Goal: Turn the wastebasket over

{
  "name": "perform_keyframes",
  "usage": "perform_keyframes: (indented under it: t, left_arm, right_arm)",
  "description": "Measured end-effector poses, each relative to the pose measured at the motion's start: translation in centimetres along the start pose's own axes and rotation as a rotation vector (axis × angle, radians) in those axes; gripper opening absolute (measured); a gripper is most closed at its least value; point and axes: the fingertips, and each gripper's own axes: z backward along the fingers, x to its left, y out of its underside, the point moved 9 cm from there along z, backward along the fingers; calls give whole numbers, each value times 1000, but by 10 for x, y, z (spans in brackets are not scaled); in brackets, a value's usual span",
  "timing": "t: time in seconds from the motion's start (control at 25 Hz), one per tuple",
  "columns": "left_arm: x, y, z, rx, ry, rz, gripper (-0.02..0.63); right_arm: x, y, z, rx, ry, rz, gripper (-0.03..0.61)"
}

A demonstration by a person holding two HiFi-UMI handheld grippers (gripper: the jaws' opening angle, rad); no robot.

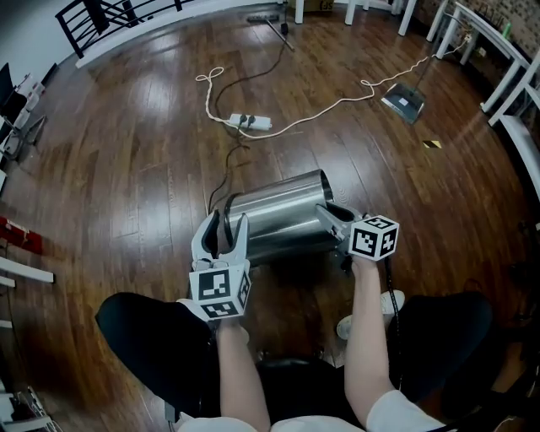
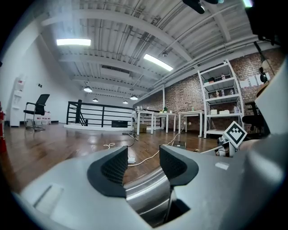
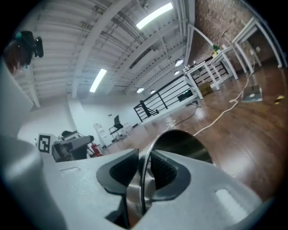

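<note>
A shiny steel wastebasket [image 1: 278, 215] lies on its side just above my knees, its open mouth toward the right. My right gripper [image 1: 325, 211] is shut on the thin rim of that mouth; in the right gripper view the rim [image 3: 155, 143] runs edge-on between the two dark pads of my right gripper [image 3: 145, 168]. My left gripper [image 1: 226, 221] straddles the basket's left, closed end with its jaws wide. In the left gripper view the curved steel [image 2: 148, 193] fills the gap low between the pads of my left gripper [image 2: 141, 164].
Dark wooden floor all round. A white power strip [image 1: 251, 122] and a long white cable [image 1: 337, 103] lie ahead, and a flat dustpan-like thing [image 1: 405, 103] at the right. White table legs [image 1: 506, 76] stand at the far right, a black railing [image 1: 110, 17] at the back.
</note>
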Motion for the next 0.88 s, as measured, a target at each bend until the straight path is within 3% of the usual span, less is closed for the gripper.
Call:
perform_keyframes:
  t: [0.12, 0.32, 0.48, 0.6, 0.64, 0.72, 0.88]
  left_arm:
    - [-6, 3, -4, 6, 16, -1, 244]
    - [-23, 14, -14, 46, 54, -5, 244]
    - [-31, 31, -22, 106, 79, -8, 244]
    - [-34, 51, -30, 175, 94, 9, 248]
    - [-35, 60, -34, 195, 95, 27, 252]
    - [-34, 78, -41, 222, 86, 90, 241]
    - [-28, 109, -53, 293, 30, 208, 240]
  right_arm:
    - [-37, 8, 23, 61, 164, 12, 97]
    - [-93, 40, 62, 145, 375, -85, 120]
    - [-101, 47, 67, 89, 380, -74, 118]
    - [-98, 44, 65, 112, 398, -23, 120]
    - [-97, 43, 65, 127, 404, -7, 125]
    - [-96, 38, 68, 133, 418, 9, 201]
    - [-95, 23, 81, 97, 443, 18, 209]
